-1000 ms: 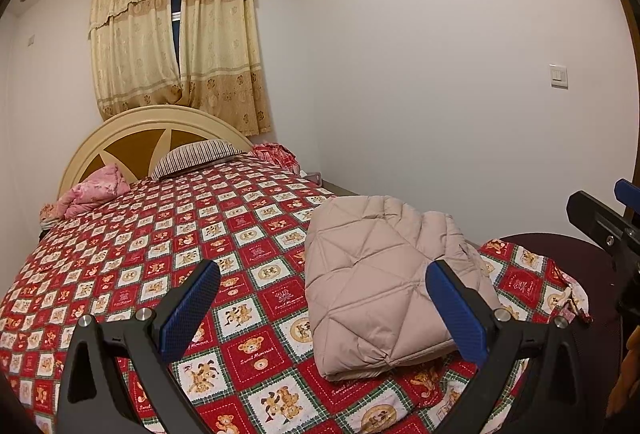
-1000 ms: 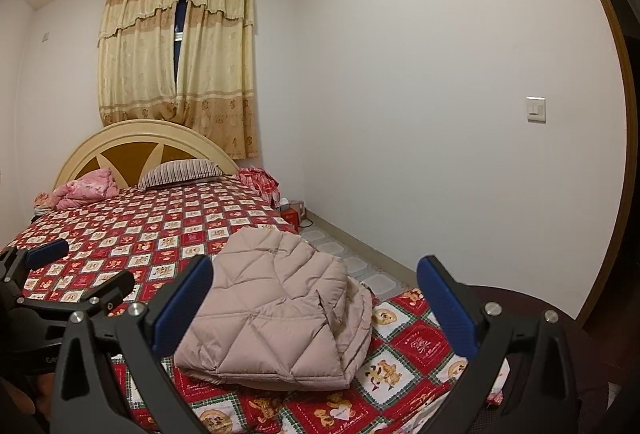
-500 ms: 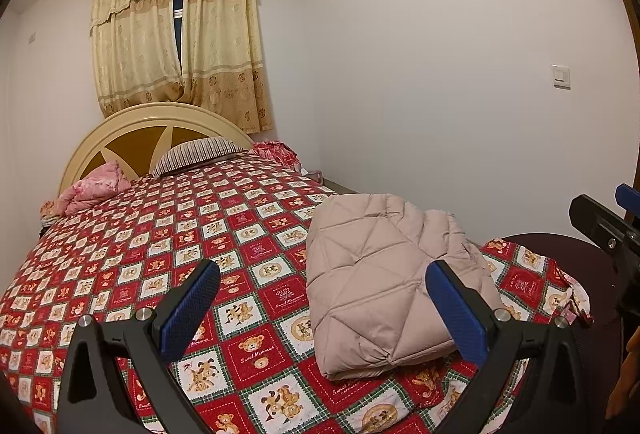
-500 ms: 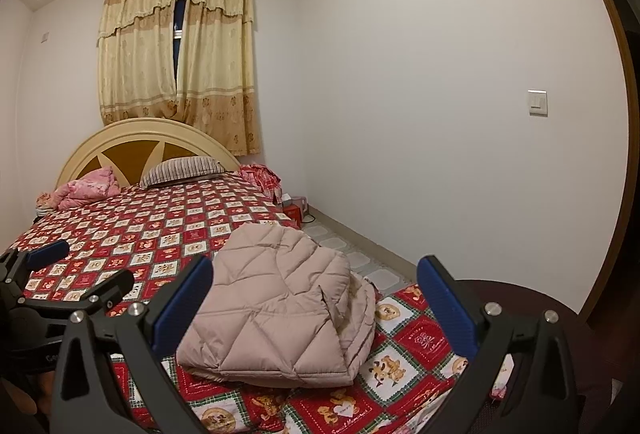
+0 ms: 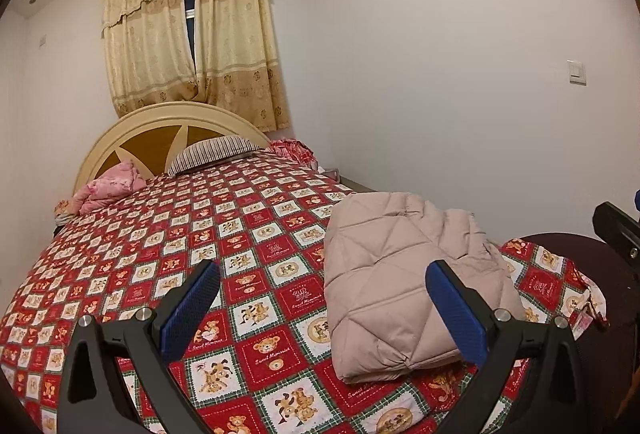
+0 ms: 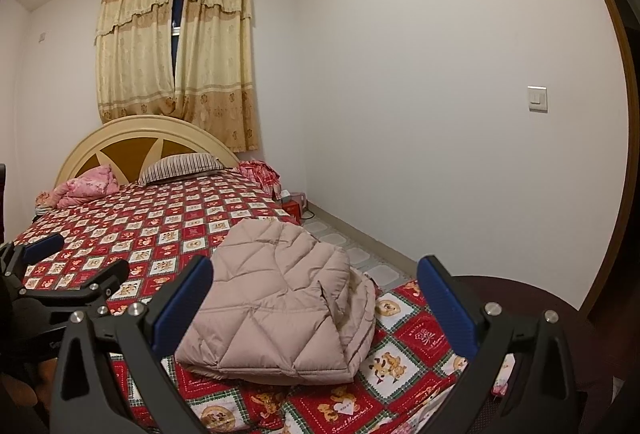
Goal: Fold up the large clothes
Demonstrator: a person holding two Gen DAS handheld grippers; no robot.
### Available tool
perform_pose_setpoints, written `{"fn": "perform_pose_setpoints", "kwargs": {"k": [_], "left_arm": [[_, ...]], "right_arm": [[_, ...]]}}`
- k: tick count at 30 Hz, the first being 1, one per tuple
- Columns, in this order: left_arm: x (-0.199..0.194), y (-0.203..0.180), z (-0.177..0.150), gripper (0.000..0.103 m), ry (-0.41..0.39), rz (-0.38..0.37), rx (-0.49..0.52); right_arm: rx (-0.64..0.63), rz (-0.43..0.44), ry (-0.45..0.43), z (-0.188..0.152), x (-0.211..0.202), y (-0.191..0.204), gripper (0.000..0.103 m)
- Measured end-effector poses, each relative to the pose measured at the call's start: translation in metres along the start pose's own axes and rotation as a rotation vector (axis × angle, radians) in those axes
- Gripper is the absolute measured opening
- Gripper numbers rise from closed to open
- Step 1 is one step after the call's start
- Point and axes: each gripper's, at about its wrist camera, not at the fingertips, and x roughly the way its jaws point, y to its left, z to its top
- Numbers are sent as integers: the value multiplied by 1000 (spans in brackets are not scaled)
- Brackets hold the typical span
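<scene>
A beige quilted jacket [image 5: 400,282] lies folded into a compact bundle on the red bear-print bedspread [image 5: 200,234], near the bed's foot and right edge. It also shows in the right wrist view [image 6: 280,306]. My left gripper [image 5: 320,310] is open and empty, held back from the bed and above it, apart from the jacket. My right gripper [image 6: 316,306] is open and empty too, held back from the jacket. The left gripper [image 6: 60,274] shows at the left of the right wrist view.
A cream headboard [image 5: 168,130], a striped pillow [image 5: 212,152] and a pink blanket [image 5: 108,186] are at the bed's far end. A white wall [image 5: 440,74] runs along the right. A dark round surface [image 6: 520,294] stands by the bed's foot. Tiled floor [image 6: 360,254] lies between bed and wall.
Both grippers have drawn slightly back and up from the bed, staying open. The folded jacket has not moved.
</scene>
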Motion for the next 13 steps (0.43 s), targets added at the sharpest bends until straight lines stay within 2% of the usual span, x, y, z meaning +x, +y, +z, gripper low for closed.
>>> {"fn": "perform_pose_setpoints", "kwargs": {"k": [4, 13], "left_arm": [[4, 4, -1, 102, 11, -30, -22], [13, 10, 0, 102, 52, -39, -48]], "right_arm": [[0, 0, 3, 0, 1, 0, 103], [7, 3, 14, -2, 5, -3, 103]]}}
